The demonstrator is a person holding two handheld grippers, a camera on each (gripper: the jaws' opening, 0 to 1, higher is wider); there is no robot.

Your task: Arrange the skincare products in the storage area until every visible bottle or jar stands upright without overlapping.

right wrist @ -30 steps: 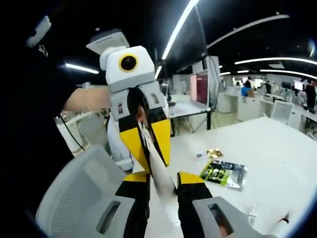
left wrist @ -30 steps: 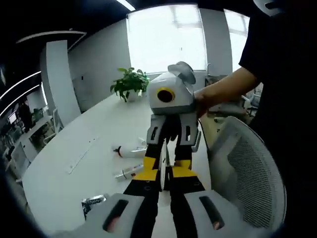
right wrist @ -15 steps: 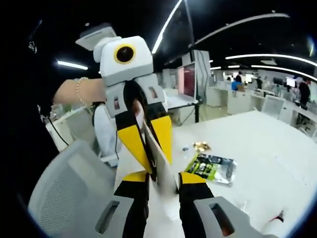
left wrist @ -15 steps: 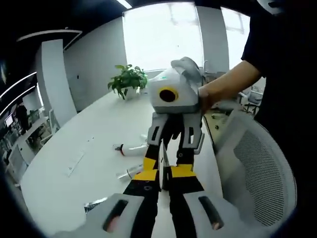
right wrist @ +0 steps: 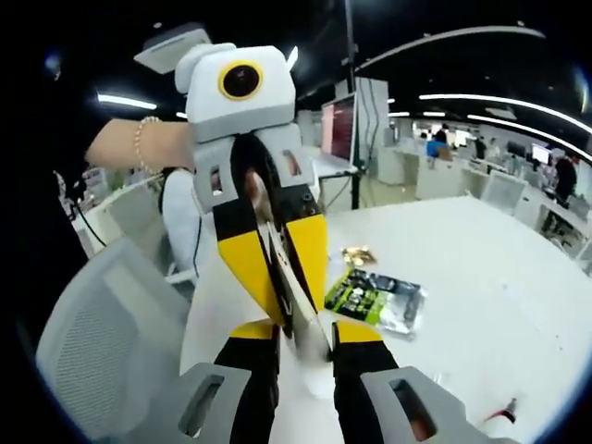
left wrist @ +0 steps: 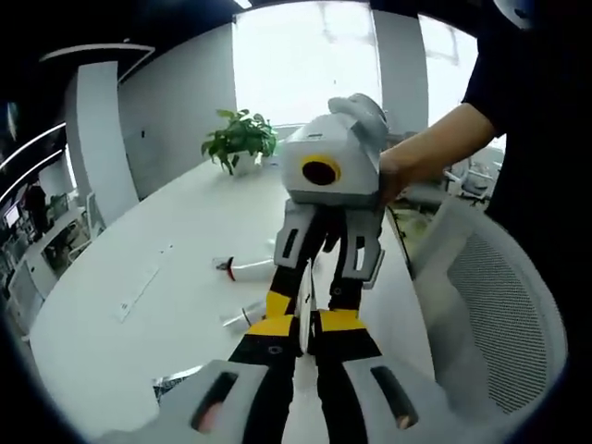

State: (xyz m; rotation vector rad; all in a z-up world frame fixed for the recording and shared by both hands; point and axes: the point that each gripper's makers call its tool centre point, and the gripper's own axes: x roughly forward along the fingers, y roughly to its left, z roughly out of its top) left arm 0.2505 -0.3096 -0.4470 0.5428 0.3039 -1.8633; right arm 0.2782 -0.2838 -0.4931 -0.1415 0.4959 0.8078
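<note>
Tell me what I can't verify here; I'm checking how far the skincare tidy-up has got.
- Left gripper view: far tube label too small to read; nearer tube partly behind the right tool.
- Left gripper view: dark packet cut off by the left tool.
- Right gripper view: red-tipped item cut off by the edge.
- Both views: the tools meet tip to tip, hiding whether either grips anything.

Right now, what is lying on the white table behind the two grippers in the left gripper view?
On the white table lie two tubes on their sides, a flat strip and a potted plant farther back. The right gripper covers part of the tubes.
</note>
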